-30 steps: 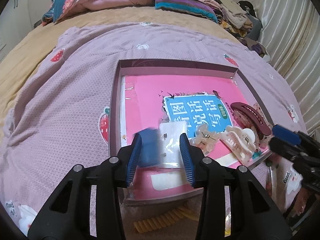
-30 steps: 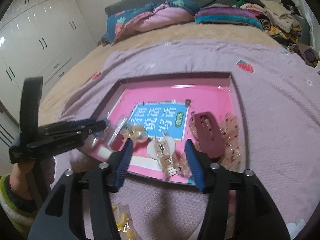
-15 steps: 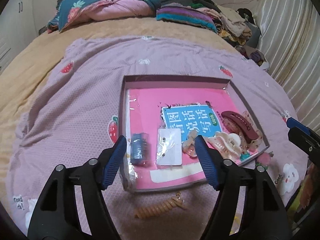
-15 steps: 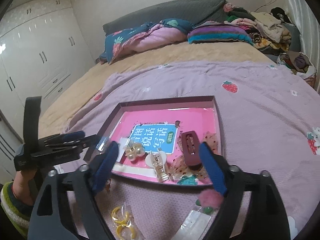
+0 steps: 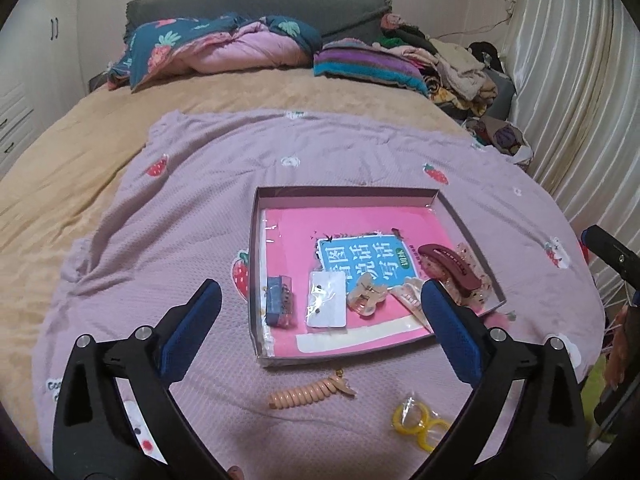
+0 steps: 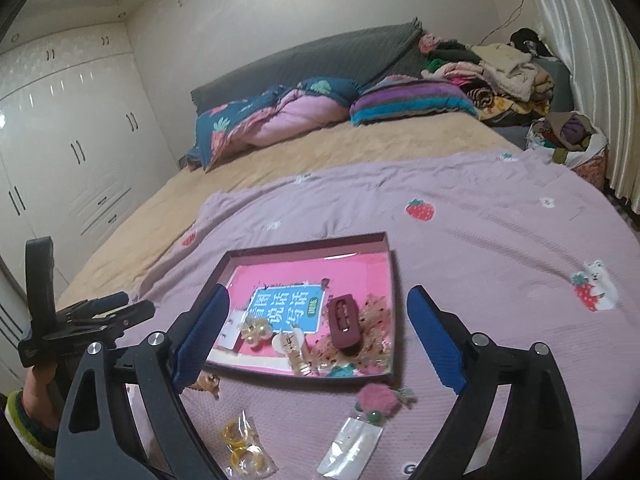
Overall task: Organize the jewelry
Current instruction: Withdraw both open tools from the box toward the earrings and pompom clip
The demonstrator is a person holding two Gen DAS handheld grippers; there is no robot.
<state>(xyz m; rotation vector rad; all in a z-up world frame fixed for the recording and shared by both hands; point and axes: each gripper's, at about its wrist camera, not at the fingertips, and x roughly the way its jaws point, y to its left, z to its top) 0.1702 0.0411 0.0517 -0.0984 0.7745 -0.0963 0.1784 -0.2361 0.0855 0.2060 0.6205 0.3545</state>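
A shallow box tray (image 5: 256, 240) with a pink printed sheet lies on the lilac blanket. In it are a blue clip (image 5: 278, 300), an earring card (image 5: 327, 300), a beige bow clip (image 5: 366, 298) and a dark red hair clip (image 5: 448, 266). My left gripper (image 5: 321, 285) hovers above the tray's near edge, jaws opening wide, nothing between them. My right gripper (image 6: 319, 292) hangs over the tray's near side, jaws also opening and empty. A peach spiral hair tie (image 5: 304, 394), bagged yellow rings (image 6: 242, 448), a pink pompom (image 6: 378, 398) and a clear packet (image 6: 352, 446) lie on the blanket outside the tray.
Folded quilts and a striped pillow (image 6: 412, 104) sit at the bed's head, with piled clothes (image 6: 508, 72) at the far right. White wardrobes (image 6: 60, 140) line the left wall and curtains (image 5: 580, 100) hang on the right. A sleeve and hand (image 6: 32, 412) hold the left gripper.
Both grippers rose and drew back from the tray while their jaws widened. The blue clip and earring card, earlier between the left jaws, now lie in the tray.
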